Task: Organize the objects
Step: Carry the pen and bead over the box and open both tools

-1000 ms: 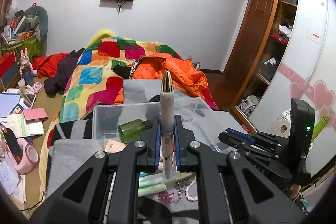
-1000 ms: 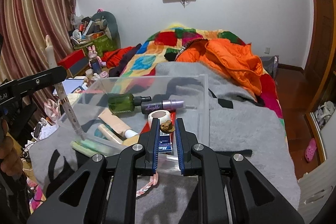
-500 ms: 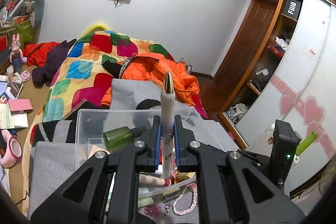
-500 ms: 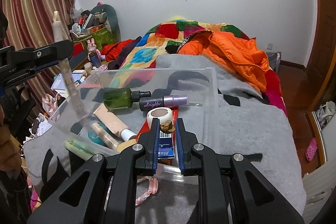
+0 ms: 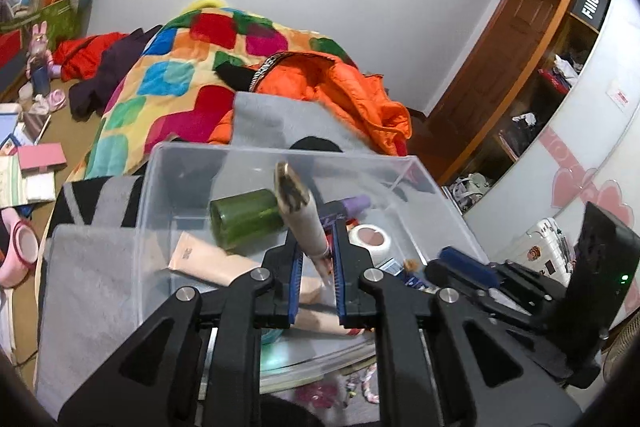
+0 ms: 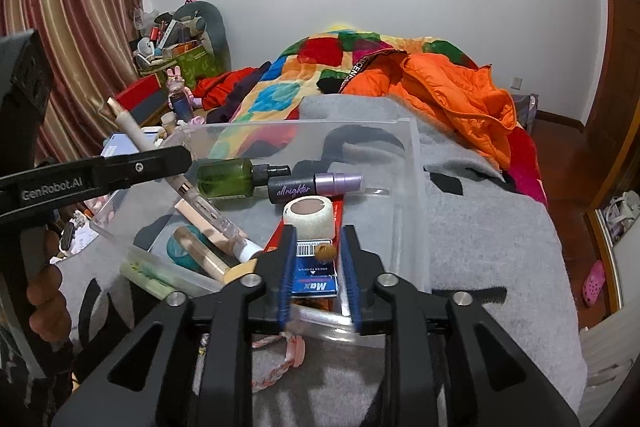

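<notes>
Blurred pen (image 5: 301,215), tip hidden

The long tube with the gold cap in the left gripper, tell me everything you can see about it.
The tube is slim, with an off-white upper body, a gold cap at its top end and a clear lower section. It is clamped in the left gripper, tilted, cap up and the clear end slanting down into the clear plastic box above a beige tube. Whether its tip touches anything is hard to tell.
</notes>
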A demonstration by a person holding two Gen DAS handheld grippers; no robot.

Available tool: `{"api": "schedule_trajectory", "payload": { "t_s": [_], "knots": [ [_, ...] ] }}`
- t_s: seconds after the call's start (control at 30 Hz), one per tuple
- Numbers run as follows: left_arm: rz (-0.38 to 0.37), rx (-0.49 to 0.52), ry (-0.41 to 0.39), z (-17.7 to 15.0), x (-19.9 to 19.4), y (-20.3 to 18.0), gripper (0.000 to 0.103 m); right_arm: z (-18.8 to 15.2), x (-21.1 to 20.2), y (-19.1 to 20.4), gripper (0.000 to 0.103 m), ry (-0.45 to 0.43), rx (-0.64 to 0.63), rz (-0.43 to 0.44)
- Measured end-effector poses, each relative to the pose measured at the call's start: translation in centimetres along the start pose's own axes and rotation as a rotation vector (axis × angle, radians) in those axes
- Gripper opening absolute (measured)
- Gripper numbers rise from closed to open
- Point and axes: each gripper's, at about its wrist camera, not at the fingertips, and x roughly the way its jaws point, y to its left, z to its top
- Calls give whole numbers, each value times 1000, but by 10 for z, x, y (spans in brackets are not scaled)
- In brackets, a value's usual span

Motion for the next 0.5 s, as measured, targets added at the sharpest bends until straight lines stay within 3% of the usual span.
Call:
{"api": "schedule_trajectory", "payload": {
  "t_s": [0.1,0.17,0.2,0.5],
  "knots": [
    [32,-5,16,-4,1,6,19,-1,-6,1,29,-11,-4,-6],
    [47,-21,29,-8,2,11,37,-3,-11,2,29,-21,-9,-14],
    [47,-29,32,-9,2,15,40,-4,-14,3,29,-26,-11,-15],
    [78,-1,21,-24,-17,17,52,-18,-41,0,29,-52,-9,-29]
  ]
}}
